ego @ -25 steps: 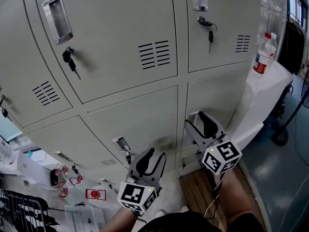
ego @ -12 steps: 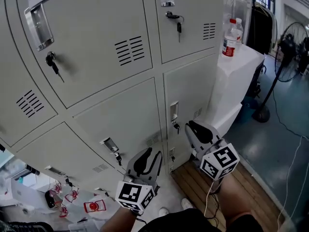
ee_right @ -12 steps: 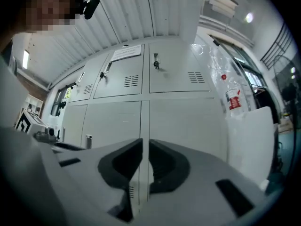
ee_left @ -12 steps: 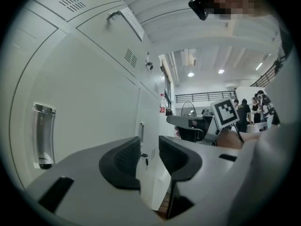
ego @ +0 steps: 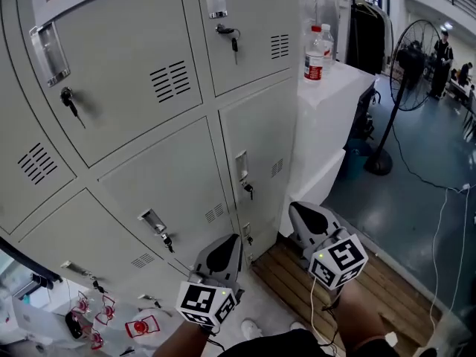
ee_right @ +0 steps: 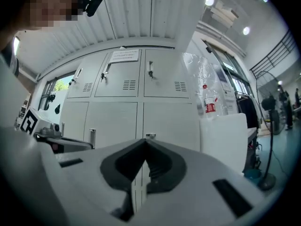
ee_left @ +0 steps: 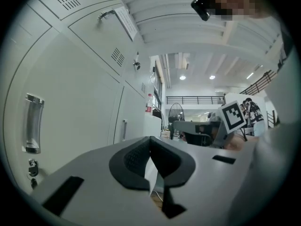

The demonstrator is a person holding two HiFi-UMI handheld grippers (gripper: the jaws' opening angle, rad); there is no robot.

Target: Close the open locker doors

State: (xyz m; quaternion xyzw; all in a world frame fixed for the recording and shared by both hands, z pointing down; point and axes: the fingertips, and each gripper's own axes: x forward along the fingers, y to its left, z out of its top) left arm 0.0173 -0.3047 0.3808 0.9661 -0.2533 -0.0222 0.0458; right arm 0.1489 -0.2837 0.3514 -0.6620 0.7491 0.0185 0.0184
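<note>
Grey locker doors [ego: 163, 177] fill the left of the head view, and those in sight lie flush with their frames; keys [ego: 68, 99] hang in several locks. My left gripper [ego: 233, 239] is held low in front of the bottom row, jaws shut with nothing between them. To its right, my right gripper [ego: 295, 207] is also shut and empty, a little off the lower right door [ego: 260, 147]. The left gripper view has the locker fronts [ee_left: 70, 102] at its left past the closed left gripper [ee_left: 150, 139]. In the right gripper view, the right gripper [ee_right: 145, 142] faces the lockers [ee_right: 122, 107].
A white cabinet [ego: 335, 110] stands against the lockers' right side with a water bottle [ego: 317, 53] on top. A standing fan [ego: 413, 58] and cables are on the blue floor. A wooden platform [ego: 297, 281] lies under the grippers. Red tags [ego: 137, 327] lie at bottom left.
Both grippers' jaws have closed from open. Both grippers have drawn back from the lower doors, and the view has swung right, bringing the cabinet and fan into sight.
</note>
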